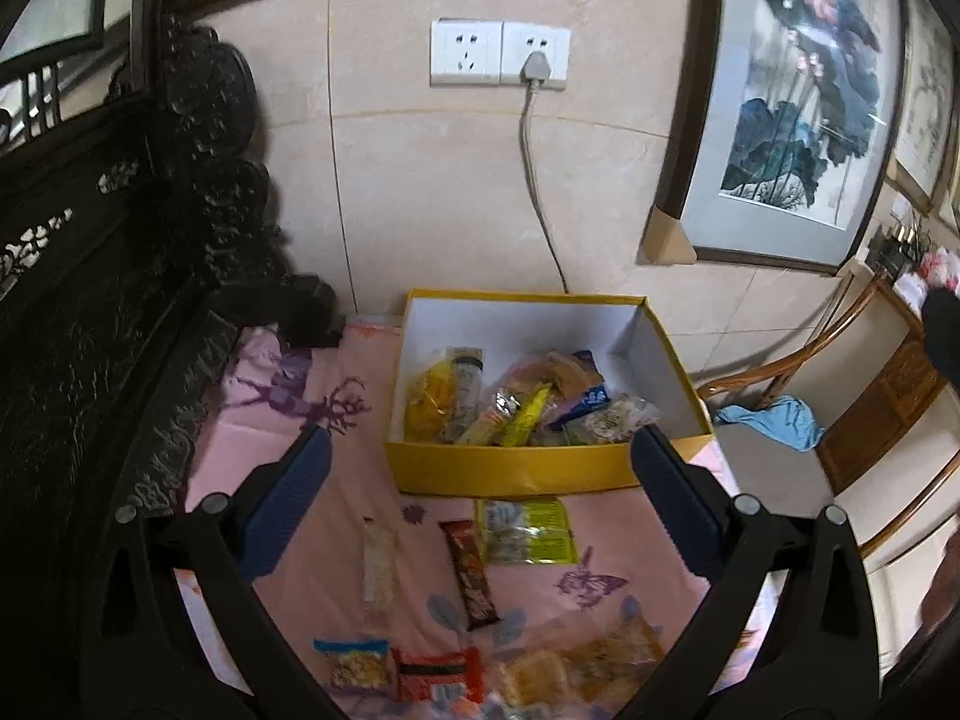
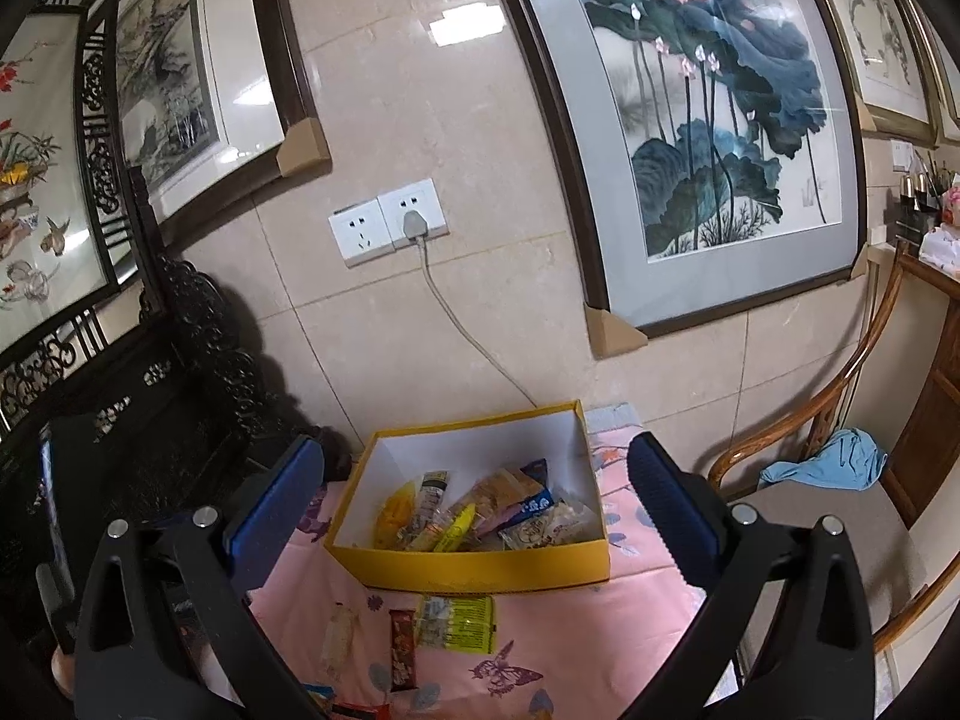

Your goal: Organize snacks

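Observation:
A yellow box (image 1: 516,468) with white inner walls stands on the pink cloth near the wall and holds several snack packets (image 1: 510,402). It also shows in the right wrist view (image 2: 480,570). In front of it lie a green-yellow packet (image 1: 528,531), a brown bar (image 1: 471,573), a pale long packet (image 1: 378,564), and red, blue and orange packets (image 1: 438,672) nearer me. My left gripper (image 1: 480,504) is open and empty above these. My right gripper (image 2: 474,510) is open and empty, higher, facing the box.
A dark carved wooden screen (image 1: 90,300) stands at the left. A plugged cable (image 1: 537,180) runs down the wall behind the box. A wooden chair (image 2: 840,480) with a blue cloth (image 2: 828,462) is at the right. Framed paintings (image 2: 708,120) hang above.

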Motion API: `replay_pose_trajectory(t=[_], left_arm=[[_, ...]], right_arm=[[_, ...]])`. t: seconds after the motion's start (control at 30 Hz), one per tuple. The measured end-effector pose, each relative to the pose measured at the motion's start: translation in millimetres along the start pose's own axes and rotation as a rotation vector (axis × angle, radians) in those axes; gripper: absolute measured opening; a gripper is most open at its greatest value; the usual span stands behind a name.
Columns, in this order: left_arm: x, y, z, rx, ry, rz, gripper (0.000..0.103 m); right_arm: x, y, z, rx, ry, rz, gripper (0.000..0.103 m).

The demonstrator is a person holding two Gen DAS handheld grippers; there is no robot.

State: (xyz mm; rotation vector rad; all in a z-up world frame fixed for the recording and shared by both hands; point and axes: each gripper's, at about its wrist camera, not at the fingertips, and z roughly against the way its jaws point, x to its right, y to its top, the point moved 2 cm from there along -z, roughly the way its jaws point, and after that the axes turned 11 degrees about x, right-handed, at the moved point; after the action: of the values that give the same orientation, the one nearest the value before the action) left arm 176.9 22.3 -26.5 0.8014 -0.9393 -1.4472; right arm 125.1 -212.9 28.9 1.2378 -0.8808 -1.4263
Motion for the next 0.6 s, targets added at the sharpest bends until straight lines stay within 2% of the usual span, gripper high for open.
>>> replay_pose_trajectory(t=[0.07,0.13,0.23,0.3,0.33,0.37,0.4,0.43,0.47,0.5,0.6], left_arm=[[-3.0,-12.9,8.0,0.063,0.032,0.000,0.101],[-4.3,-31.6,13.1,0.077,0.023,-0.005,0.101],[-7.9,-62.5,14.5,0.008,0.022,-0.026,0.101],[-13.1,-90.1,14.0,-0.051,0.037,-0.042,0.101],[-15.2,-101.4,13.3,-0.069,0.049,-0.058,0.101],[-20.0,-117.2,13.3,-0.073,0.112,-0.090,0.101],[-23.5,-126.8,14.3,-0.061,0.178,-0.112,0.101],[-26.6,-134.2,15.1,-0.051,0.221,-0.128,0.101],[-30.2,-145.4,16.3,-0.047,0.240,-0.151,0.101],[-32.2,-153.8,15.3,-0.065,0.245,-0.168,0.101],[-31.9,-170.1,11.2,-0.138,0.219,-0.188,0.101]], right_arm=[[4.6,-9.3,-4.5,-0.023,-0.018,0.021,0.102],[9.9,-22.4,-8.9,-0.063,-0.037,0.046,0.102],[24.3,-57.3,-8.1,-0.139,-0.041,0.145,0.102],[46.8,-92.6,-7.3,-0.206,-0.119,0.224,0.102],[67.6,-117.2,-10.7,-0.289,-0.196,0.248,0.102],[83.0,-132.8,-13.0,-0.353,-0.239,0.235,0.102],[108.3,-155.5,-15.2,-0.443,-0.244,0.147,0.102],[120.4,-165.9,-14.8,-0.476,-0.230,0.084,0.102],[138.7,-182.0,-13.3,-0.514,-0.230,0.002,0.102],[149.1,-192.0,-13.1,-0.532,-0.251,-0.015,0.102],[161.5,-220.7,-17.0,-0.601,-0.295,0.054,0.102]])
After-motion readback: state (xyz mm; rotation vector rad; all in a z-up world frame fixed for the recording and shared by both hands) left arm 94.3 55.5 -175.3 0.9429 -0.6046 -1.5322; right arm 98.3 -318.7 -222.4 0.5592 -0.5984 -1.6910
